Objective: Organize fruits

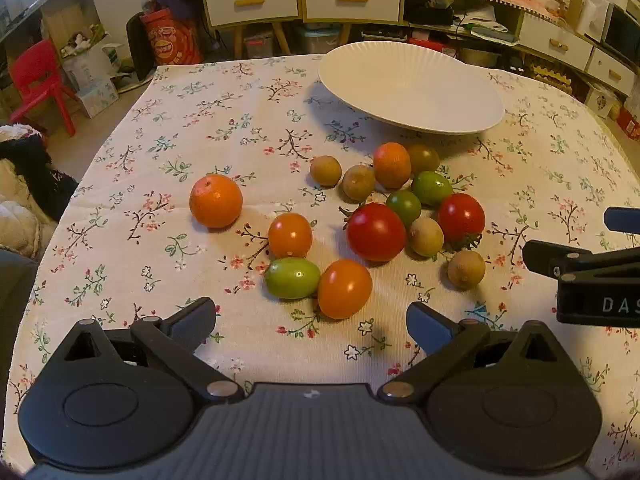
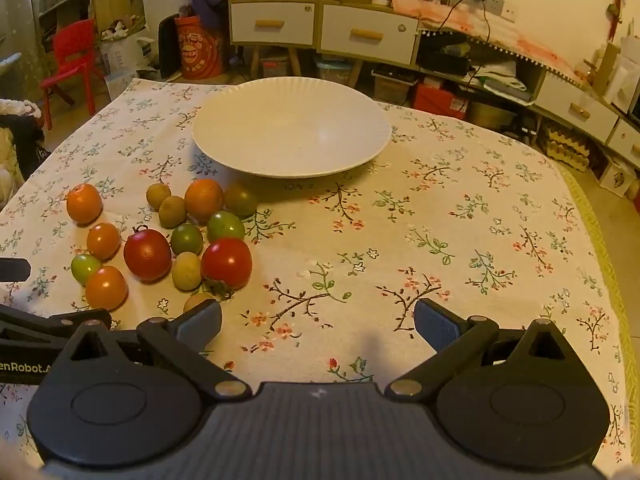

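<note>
Several fruits lie loose on a floral tablecloth [image 1: 160, 184]: an orange [image 1: 216, 201], orange tomatoes [image 1: 344, 289], a green tomato [image 1: 292, 278], red tomatoes [image 1: 376, 232] and small brown fruits [image 1: 466, 269]. A white plate [image 1: 412, 86] stands behind them with nothing on it. My left gripper [image 1: 312, 322] is open and empty, just in front of the nearest orange and green tomatoes. My right gripper [image 2: 318, 320] is open and empty over bare cloth, right of the fruit group [image 2: 160, 240]. The plate shows in the right wrist view too [image 2: 292, 132]. One brown fruit [image 2: 196, 302] is partly hidden behind a right finger.
The right gripper's body [image 1: 592, 268] enters the left wrist view at the right edge. Cabinets with drawers [image 2: 320, 28] stand beyond the table's far edge. A red chair [image 2: 74, 60] is at the far left on the floor.
</note>
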A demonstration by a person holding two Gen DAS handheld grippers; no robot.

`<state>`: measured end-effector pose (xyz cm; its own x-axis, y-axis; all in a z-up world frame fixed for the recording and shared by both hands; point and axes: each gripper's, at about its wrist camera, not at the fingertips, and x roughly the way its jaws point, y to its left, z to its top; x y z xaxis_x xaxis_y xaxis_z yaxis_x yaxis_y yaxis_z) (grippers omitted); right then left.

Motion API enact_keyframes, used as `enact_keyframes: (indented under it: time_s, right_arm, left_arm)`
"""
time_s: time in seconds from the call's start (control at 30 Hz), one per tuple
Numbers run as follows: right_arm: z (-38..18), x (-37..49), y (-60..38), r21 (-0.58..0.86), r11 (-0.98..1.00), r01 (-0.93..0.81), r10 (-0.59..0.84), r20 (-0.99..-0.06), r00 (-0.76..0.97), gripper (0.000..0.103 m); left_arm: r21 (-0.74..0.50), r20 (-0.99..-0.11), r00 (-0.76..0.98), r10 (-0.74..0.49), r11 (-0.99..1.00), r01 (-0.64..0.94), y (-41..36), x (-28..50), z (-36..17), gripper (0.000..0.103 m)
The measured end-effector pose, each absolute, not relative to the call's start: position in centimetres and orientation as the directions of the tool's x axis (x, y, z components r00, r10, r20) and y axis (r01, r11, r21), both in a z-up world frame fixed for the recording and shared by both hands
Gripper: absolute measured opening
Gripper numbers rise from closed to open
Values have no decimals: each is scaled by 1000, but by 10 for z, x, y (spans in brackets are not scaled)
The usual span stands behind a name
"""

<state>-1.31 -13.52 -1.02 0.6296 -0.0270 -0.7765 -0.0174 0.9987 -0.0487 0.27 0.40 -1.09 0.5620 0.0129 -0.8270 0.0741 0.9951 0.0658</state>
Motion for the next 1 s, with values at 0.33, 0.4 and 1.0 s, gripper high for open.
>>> enact_keyframes:
  time_s: [0.33,0.4,1.0]
  right_arm:
    - [-11,-13,-135,-49,999,-18,-27,-777,630,103]
    - [-11,-13,-135,-49,999,-18,-27,-776,630,103]
    - [-8,-13,-129,-52,998,-24,-25,-772,635,103]
  left_arm:
    - [66,-830,558,11,995,78,5,4,-12,99]
    - [66,-830,558,11,995,78,5,4,-12,99]
    - [65,-830,558,10,995,78,4,4,-12,99]
